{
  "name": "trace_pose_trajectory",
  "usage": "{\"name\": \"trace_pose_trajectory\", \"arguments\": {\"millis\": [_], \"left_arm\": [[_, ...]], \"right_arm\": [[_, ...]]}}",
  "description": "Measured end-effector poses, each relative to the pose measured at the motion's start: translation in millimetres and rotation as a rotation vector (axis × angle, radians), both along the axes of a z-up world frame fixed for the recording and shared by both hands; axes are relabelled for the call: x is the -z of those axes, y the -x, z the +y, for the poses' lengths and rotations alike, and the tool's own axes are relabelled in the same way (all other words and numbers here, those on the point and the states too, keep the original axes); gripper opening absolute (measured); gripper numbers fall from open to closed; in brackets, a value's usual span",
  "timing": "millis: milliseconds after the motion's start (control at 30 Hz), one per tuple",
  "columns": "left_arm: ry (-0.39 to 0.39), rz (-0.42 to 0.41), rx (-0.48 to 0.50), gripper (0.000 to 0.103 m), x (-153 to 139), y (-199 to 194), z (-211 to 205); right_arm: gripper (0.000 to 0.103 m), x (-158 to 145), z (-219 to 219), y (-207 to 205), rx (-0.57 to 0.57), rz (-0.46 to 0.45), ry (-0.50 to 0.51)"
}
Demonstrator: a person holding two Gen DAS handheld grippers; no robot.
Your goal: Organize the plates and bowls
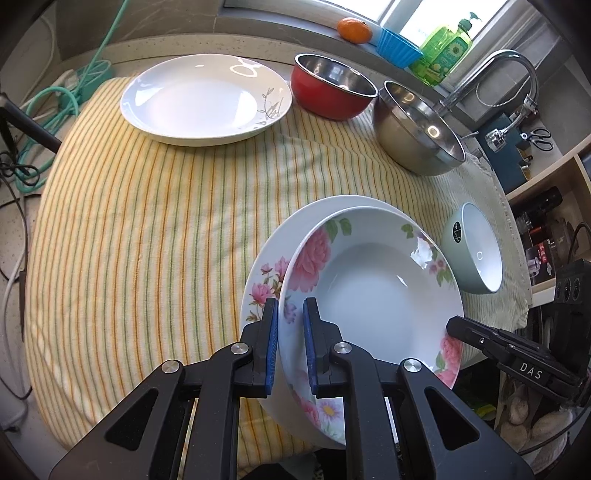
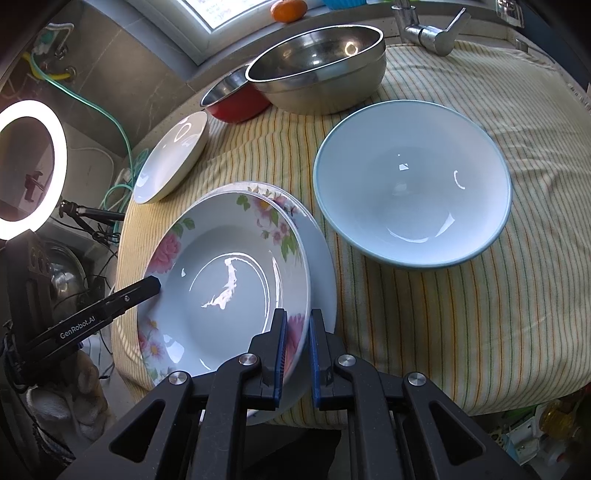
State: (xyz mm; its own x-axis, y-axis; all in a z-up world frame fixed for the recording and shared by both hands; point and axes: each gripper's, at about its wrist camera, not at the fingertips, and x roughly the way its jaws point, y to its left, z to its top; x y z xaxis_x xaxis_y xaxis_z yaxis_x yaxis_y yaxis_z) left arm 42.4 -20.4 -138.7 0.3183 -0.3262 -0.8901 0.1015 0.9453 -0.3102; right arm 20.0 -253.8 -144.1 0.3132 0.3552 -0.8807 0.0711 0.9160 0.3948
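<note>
A striped cloth (image 1: 147, 206) covers the counter. At the top of the frame, a window (image 1: 424, 14) lets in daylight above grey wall tiles (image 1: 166, 22). A tap (image 1: 509, 70) curves at the upper right. A ring light (image 2: 26, 166) glows at the left.

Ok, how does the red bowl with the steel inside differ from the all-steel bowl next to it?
The red bowl with the steel inside is smaller and red outside; the all-steel bowl is larger, deeper and bare metal throughout. The red one stands nearer the plain white plate; the steel one nearer the tap. Both stand upright on the striped cloth.
</note>
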Motion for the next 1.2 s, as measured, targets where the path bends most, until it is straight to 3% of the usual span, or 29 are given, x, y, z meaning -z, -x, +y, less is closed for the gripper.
{"name": "trace_pose_trajectory", "arguments": {"millis": [1200], "left_arm": [[-0.031,-0.004,0.026,0.014,0,-3,-4]], "right_arm": [[0.013,-1,13,-4,-0.038,-0.001,0.073]]}}
